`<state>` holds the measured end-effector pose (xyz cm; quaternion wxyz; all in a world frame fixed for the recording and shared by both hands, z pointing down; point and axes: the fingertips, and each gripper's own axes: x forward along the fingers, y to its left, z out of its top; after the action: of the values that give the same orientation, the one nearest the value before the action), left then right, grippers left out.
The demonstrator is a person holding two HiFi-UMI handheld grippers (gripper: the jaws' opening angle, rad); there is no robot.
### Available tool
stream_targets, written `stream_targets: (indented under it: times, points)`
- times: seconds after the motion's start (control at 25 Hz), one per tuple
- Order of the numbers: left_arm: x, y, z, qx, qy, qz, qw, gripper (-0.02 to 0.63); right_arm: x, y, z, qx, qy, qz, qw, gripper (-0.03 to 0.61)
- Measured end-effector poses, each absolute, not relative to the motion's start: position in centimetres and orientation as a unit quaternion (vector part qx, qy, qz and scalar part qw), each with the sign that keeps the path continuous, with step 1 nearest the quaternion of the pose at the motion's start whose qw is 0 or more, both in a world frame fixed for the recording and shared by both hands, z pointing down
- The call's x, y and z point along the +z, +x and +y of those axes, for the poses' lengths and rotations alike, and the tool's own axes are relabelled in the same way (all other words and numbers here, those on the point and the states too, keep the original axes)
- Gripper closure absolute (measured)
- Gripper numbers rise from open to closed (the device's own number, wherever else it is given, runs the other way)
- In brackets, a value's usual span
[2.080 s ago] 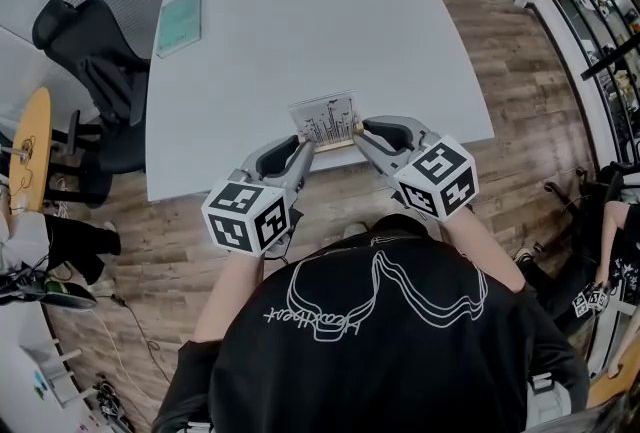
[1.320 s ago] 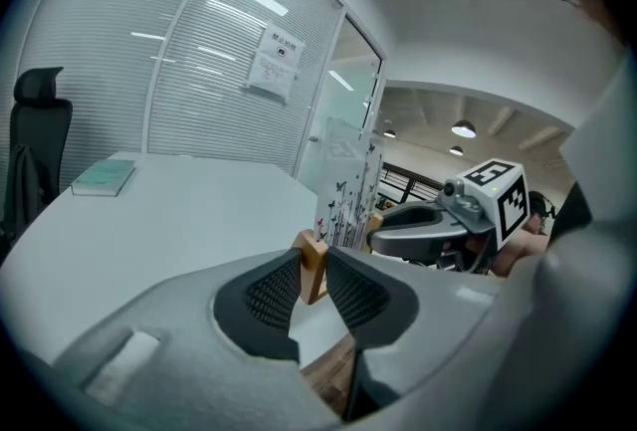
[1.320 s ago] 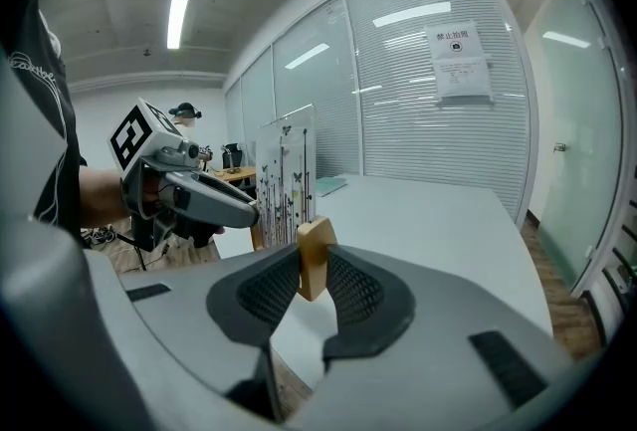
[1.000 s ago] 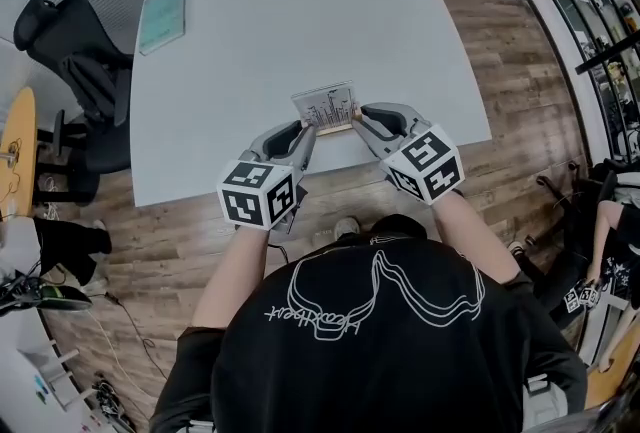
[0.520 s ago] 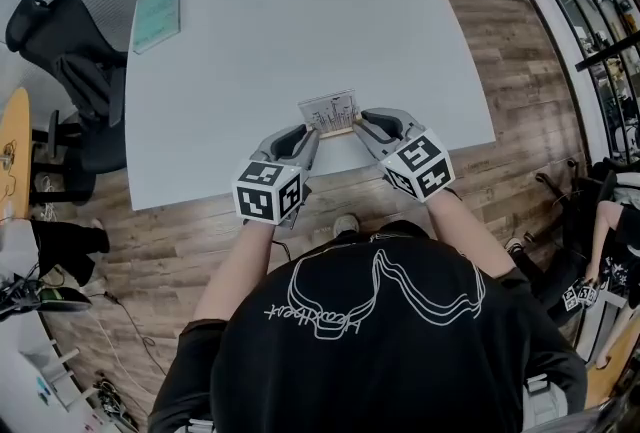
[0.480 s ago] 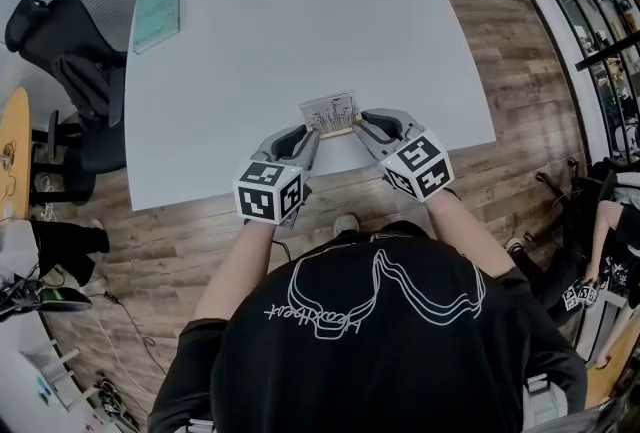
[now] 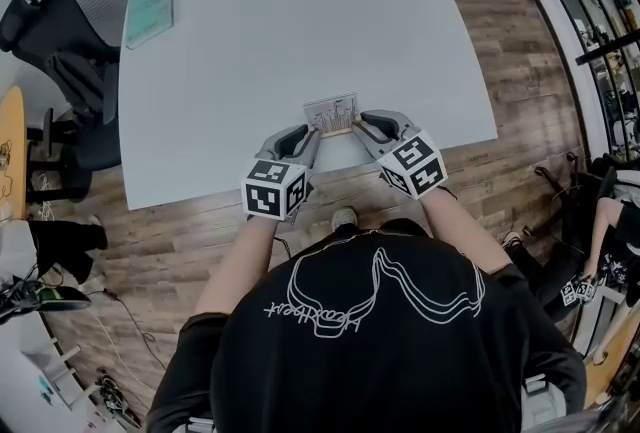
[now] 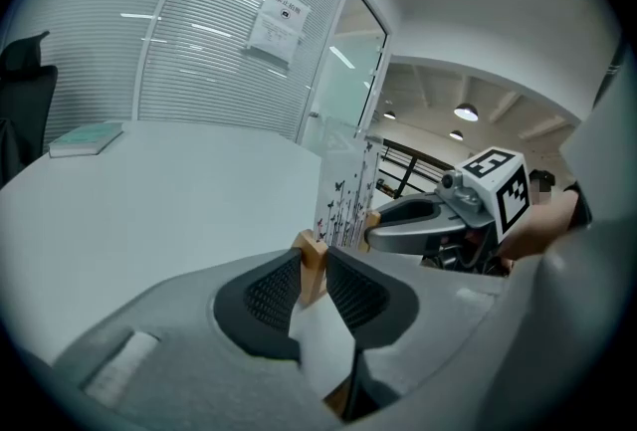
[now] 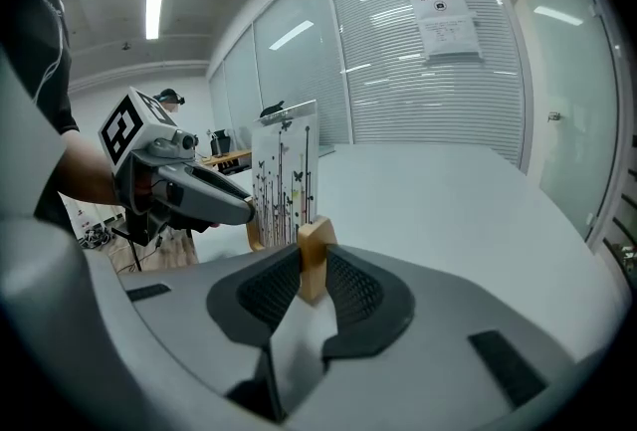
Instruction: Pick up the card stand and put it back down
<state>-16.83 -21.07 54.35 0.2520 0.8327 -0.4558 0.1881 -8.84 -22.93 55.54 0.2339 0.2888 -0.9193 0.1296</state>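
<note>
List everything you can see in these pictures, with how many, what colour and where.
table: one, white, centre of the head view
card stand: one, wooden base with a printed card, by the table's near edge
book: one, teal, table's far left corner
office chair: one, black, left of the table
notice: one, white, on the glass wall
floor: brown wood planks, around the table
left hand-held gripper: one, grey, shut on the card stand's left end
right hand-held gripper: one, grey, shut on its right end
</note>
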Motion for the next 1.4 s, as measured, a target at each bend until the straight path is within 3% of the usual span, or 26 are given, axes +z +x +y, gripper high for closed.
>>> stream_targets:
  times: [1.2,1.4]
  points:
    - [56.8,-16.3,-21.0,0.216,0.829,-0.455,0.242,0.526,57.9,-8.4,-22.7,0.136,0.291,-0.916,0.24,0.486]
    - [56.2,-16.6,-20.8,0.185,0.821,-0.465,0.274,0.508,56.6,-7.9,-22.6,0.142,0.287,-0.92,0.226,0.468]
